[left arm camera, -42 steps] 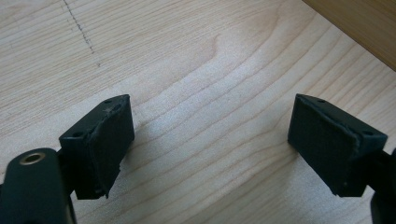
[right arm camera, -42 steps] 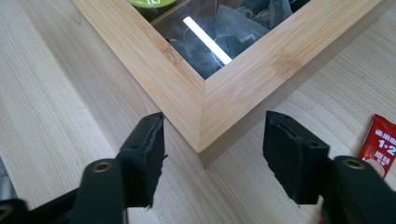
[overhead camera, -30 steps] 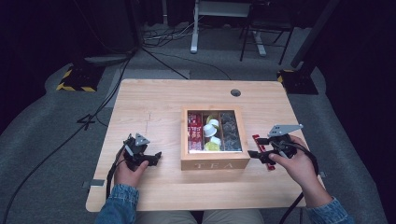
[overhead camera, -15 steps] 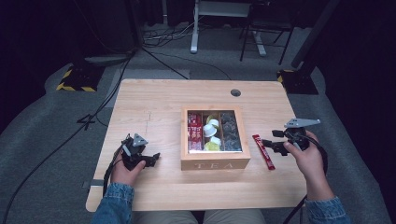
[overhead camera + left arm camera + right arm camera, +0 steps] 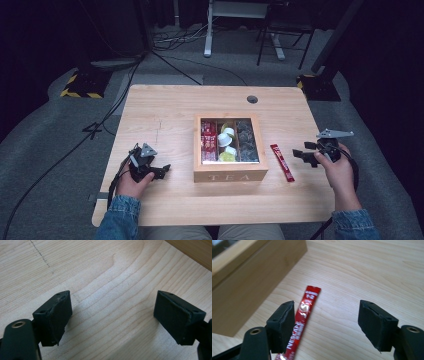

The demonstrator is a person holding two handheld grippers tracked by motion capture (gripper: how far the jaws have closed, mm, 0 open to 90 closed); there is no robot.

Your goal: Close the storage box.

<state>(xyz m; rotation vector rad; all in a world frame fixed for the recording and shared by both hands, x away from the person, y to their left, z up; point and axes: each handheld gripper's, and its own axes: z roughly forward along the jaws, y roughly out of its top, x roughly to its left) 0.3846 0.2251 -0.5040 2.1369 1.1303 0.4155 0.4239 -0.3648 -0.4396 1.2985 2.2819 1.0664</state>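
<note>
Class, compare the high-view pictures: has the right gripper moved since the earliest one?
Yes. The right gripper has drawn away from the tea box toward the table's right edge, leaving the red sachet lying flat.

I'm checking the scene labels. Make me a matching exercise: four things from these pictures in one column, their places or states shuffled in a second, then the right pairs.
Column one:
1. red sachet
2. wooden tea box
3. left tool
4. right tool

Column two:
A. open, over bare table on the box's left side
B. in the middle of the table, with full compartments
C. flat on the table, just right of the box
D. open, empty, to the right of the sachet

Pairs: 1-C, 2-B, 3-A, 4-D
</note>
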